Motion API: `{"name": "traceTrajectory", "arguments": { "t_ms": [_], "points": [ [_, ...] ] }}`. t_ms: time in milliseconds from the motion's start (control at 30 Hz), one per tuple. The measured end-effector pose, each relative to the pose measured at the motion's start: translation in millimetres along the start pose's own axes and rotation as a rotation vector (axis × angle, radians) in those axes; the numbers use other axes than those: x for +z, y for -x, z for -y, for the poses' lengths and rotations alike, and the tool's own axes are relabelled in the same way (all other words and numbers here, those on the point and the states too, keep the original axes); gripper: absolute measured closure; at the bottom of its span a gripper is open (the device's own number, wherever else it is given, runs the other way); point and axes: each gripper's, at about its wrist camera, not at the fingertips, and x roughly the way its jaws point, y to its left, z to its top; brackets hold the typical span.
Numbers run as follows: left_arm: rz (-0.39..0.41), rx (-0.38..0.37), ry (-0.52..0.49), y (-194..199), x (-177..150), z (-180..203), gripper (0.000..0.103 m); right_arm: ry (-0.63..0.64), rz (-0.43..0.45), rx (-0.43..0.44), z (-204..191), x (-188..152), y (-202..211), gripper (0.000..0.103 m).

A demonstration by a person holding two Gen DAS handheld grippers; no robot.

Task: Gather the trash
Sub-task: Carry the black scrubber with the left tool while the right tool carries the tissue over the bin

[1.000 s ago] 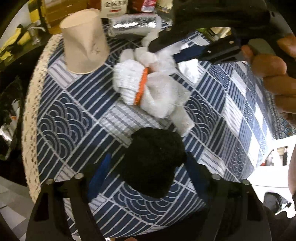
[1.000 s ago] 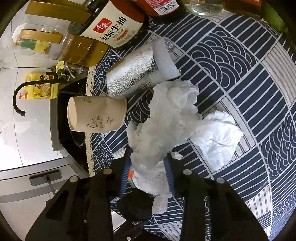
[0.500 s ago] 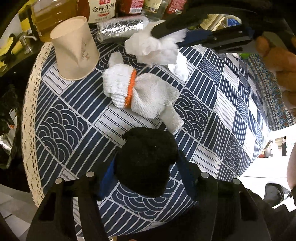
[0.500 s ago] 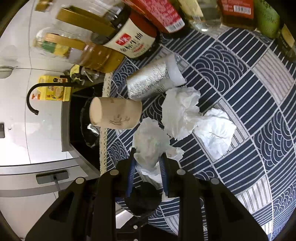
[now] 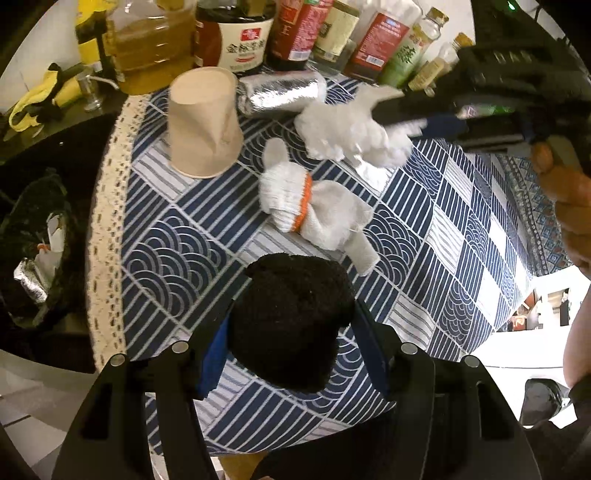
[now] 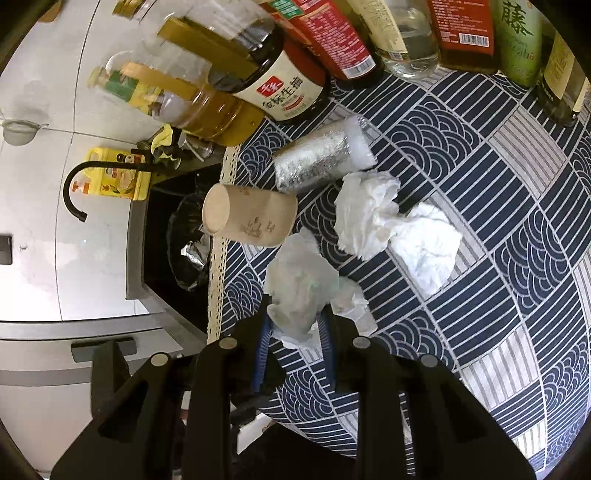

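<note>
1. tablecloth (image 5: pixel 192 236), blue and white with a lace edge, is covering the table where the trash is lying.
2. the left gripper (image 5: pixel 291 332) is clamping a black fuzzy wad (image 5: pixel 291 321) between its blue pads; the jaws have just been closing on it, and the wad is sitting above the cloth near the table's front edge.
3. the right gripper (image 6: pixel 295 332) is pinching a crumpled white tissue (image 6: pixel 299 291) with the jaws nearly together; in the left wrist view this tissue (image 5: pixel 351 133) is hanging off the table, above the cloth.
4. a white work glove (image 5: pixel 310 210) with an orange cuff band is lying flat on the cloth, between the black wad and the raised tissue.
5. a paper cup (image 5: pixel 203 125) is standing upside down near the lace edge, just beside a foil roll (image 5: pixel 280 92) lying on its side.
6. two more crumpled tissues (image 6: pixel 391 221) are resting on the cloth, touching each other, near the foil roll (image 6: pixel 321 158).
7. bottles (image 5: pixel 236 33) are standing in a row along the far side of the table.
8. a black trash bag (image 5: pixel 37 251) is sitting open below the lace edge, with foil scrap visible inside.
</note>
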Motion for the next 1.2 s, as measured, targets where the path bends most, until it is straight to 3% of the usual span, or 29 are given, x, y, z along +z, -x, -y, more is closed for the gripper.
{"name": "traceTrajectory", "arguments": {
  "t_ms": [567,1200],
  "points": [
    [0.032,0.02,0.026,43.7,-5.9,-83.2,0.043,0.019,-0.037,-0.033,-69.4,-25.6,-47.2,0.077],
    [0.068,0.015,0.062,84.8,-4.8,-222.6,0.043,0.033,-0.091,-0.047,-178.4,-21.8,-147.5,0.076]
  ]
}}
